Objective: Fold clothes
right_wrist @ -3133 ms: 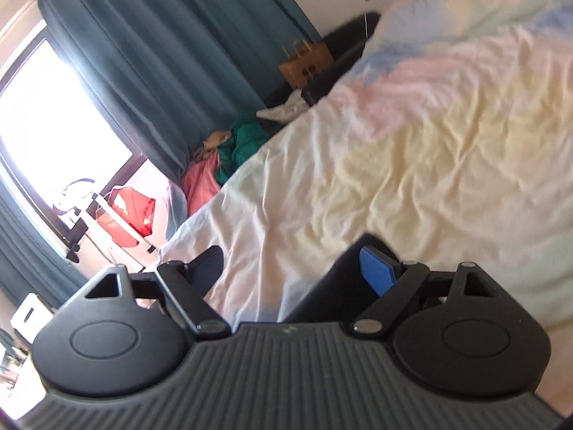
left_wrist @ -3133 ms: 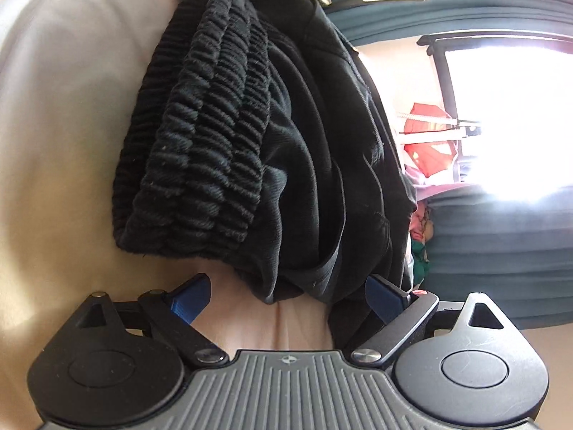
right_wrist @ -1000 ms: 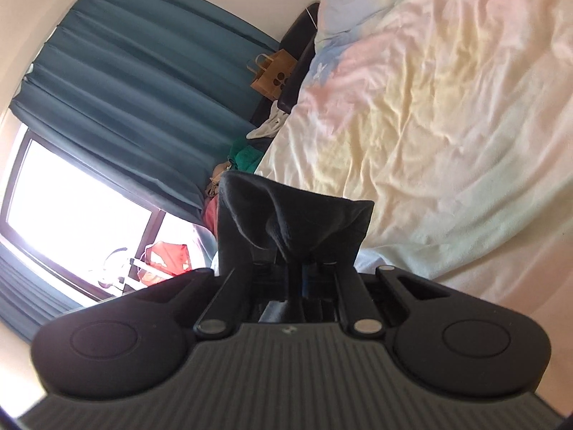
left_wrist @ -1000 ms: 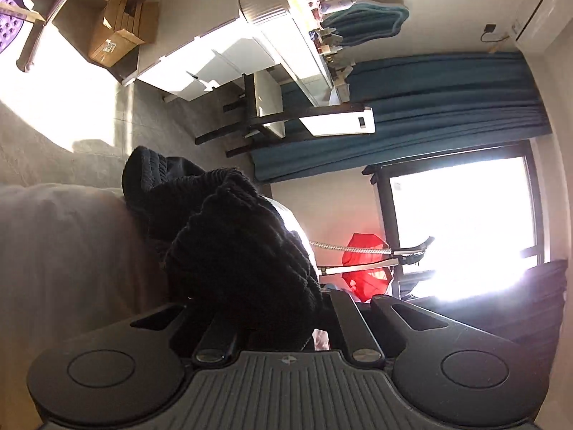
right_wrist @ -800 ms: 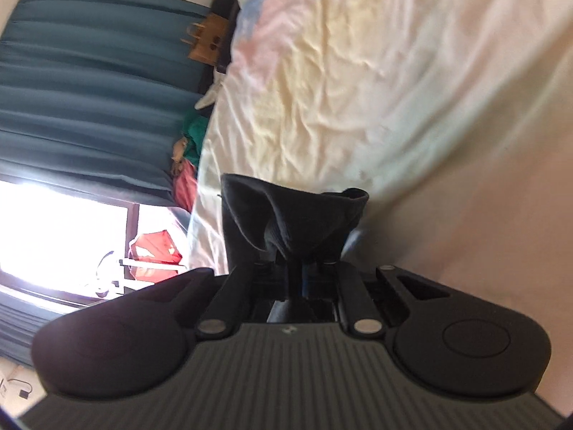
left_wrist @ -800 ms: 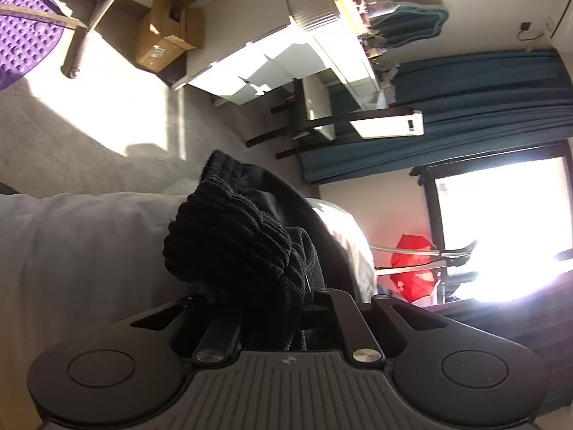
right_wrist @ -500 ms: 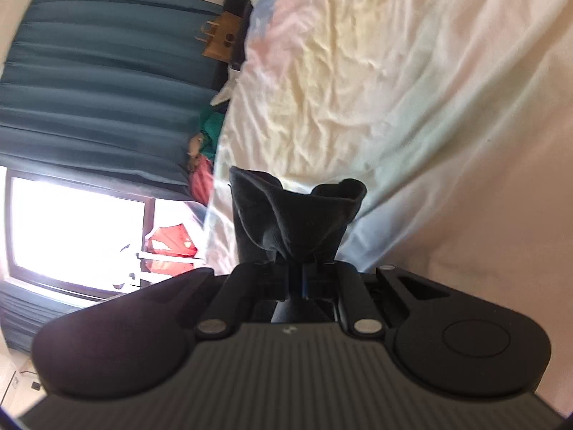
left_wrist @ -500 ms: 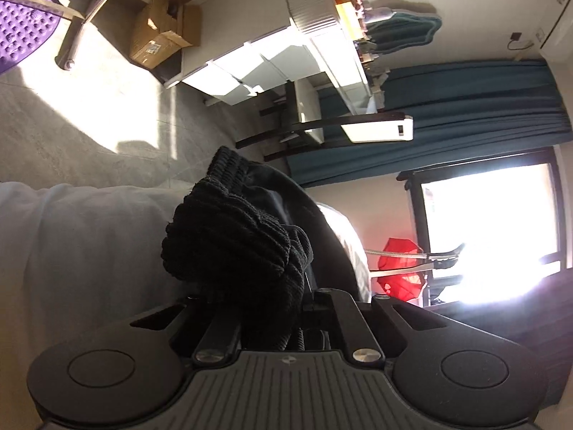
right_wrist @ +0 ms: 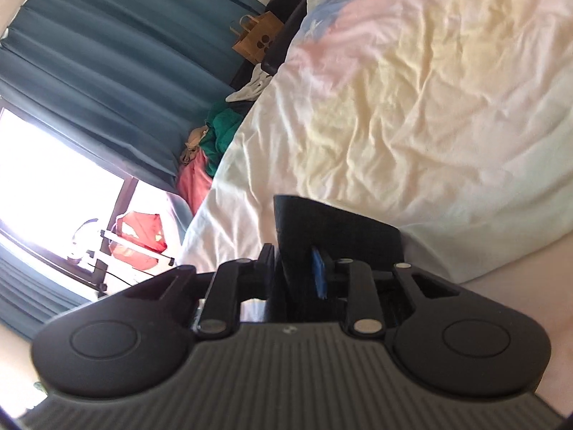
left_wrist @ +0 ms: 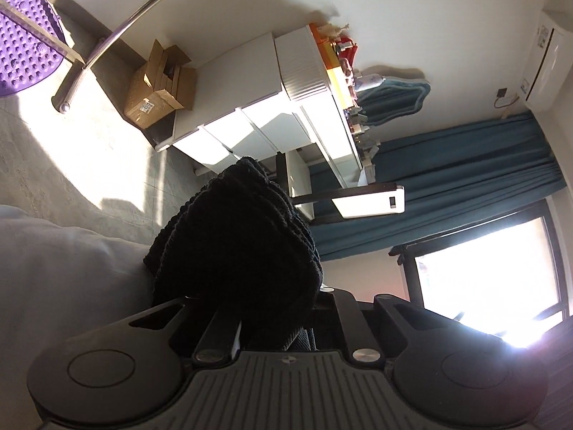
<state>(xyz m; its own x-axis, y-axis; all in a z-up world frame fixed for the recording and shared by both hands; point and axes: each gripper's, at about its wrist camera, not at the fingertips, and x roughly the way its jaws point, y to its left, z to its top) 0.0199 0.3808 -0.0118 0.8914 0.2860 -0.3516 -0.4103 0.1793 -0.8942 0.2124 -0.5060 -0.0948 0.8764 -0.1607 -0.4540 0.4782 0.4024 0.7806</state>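
Observation:
A black garment (left_wrist: 236, 243) with a thick ribbed waistband bulges up between the fingers of my left gripper (left_wrist: 272, 308), which is shut on it and lifted off the pale bedding (left_wrist: 64, 268). The fingertips are hidden under the cloth. In the right wrist view a flat black fold of the same garment (right_wrist: 340, 229) stands between the fingers of my right gripper (right_wrist: 293, 268). That gripper is closed on the fold, with one blue pad (right_wrist: 318, 276) showing beside the cloth. Behind it lies the pastel duvet (right_wrist: 412, 89).
Beyond the bed edge in the left view are a white drawer unit (left_wrist: 250, 107), a cardboard box (left_wrist: 157, 86), a purple mat (left_wrist: 21, 57) and a white-topped stand (left_wrist: 369, 202). The right view shows a clothes pile (right_wrist: 215, 143) and paper bag (right_wrist: 256, 41) by the curtains.
Both grippers have risen and tilted with the garment. The right gripper's fingers have spread slightly, baring a blue pad, and the fold in them hangs flatter. The left view now shows more floor.

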